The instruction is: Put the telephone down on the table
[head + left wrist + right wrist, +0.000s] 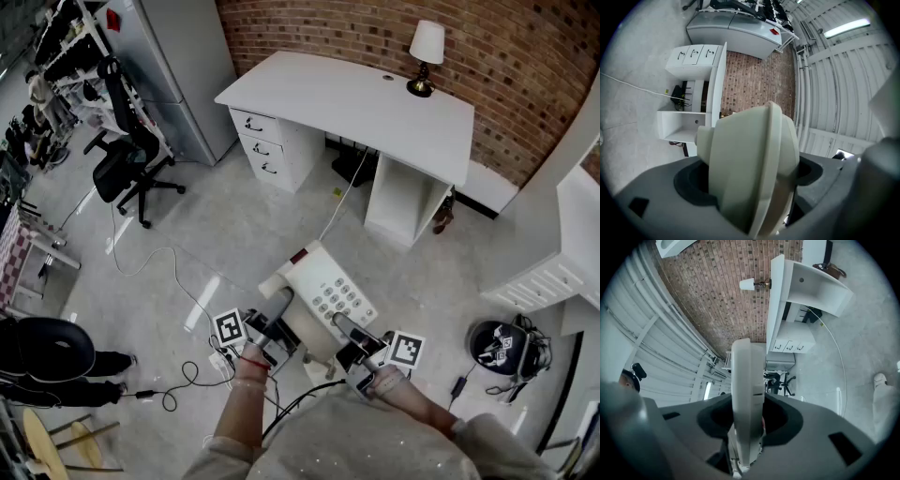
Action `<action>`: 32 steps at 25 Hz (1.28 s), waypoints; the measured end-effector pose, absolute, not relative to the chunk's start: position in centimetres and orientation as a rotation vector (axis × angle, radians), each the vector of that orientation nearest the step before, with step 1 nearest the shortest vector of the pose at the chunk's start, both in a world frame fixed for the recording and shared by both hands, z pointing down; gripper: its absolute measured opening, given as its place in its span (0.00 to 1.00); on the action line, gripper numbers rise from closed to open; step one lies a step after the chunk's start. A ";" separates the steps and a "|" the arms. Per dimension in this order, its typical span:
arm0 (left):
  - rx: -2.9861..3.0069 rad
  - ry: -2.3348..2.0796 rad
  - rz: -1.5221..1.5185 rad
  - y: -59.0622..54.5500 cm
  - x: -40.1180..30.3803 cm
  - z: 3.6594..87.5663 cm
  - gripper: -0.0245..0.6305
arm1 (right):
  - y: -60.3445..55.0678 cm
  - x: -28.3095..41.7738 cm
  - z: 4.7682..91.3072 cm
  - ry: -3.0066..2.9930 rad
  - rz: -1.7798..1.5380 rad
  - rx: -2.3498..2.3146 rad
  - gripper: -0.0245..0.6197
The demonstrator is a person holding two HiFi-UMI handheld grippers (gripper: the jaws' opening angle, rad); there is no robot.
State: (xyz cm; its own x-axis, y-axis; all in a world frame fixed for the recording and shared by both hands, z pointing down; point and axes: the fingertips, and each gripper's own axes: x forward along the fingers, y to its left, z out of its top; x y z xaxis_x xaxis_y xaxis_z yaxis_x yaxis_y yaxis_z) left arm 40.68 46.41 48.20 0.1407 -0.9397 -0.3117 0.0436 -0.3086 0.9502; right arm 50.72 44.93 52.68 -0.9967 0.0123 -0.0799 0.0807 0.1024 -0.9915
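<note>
Floor (pixel 234 225): pale grey, filling most of the head view.
Brick wall (pixel 516 56): red-brown, behind the desk.
Desk (pixel 375 103): white, with drawers on its left side, standing against the brick wall; its top was bare apart from the lamp.
Office chair (pixel 127 159): black, on the floor to the left, well apart from the desk.
Telephone (pixel 323 286): cream, keypad facing up, held in the air above the floor, well short of the desk.
Left hand-held gripper (pixel 278 309): jaws spread wide, grasping the telephone's thick left side.
Right hand-held gripper (pixel 345 330): jaws narrow, clamped on the telephone's thin right edge.
Lamp (pixel 425 56): small, white shade, upright at the desk's back edge.
</note>
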 end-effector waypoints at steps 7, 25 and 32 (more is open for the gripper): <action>1.470 -0.906 -1.321 42.6 34.8 48.2 0.75 | 41.3 44.9 52.6 2.273 -2.096 0.063 0.28; 1.464 -1.008 -1.415 38.7 20.6 47.2 0.75 | 35.9 30.5 51.6 2.344 -2.068 0.197 0.28; 1.493 -0.984 -1.372 37.1 20.2 46.2 0.75 | 34.9 30.1 50.9 2.316 -2.069 0.169 0.28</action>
State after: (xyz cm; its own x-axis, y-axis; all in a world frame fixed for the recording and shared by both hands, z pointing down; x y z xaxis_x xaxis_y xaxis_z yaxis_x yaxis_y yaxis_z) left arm 20.21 37.10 46.18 0.0850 -0.9440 -0.3188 0.0007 -0.3199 0.9475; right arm 30.09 34.91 50.89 -0.9936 0.0600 -0.0957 0.1018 0.1091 -0.9888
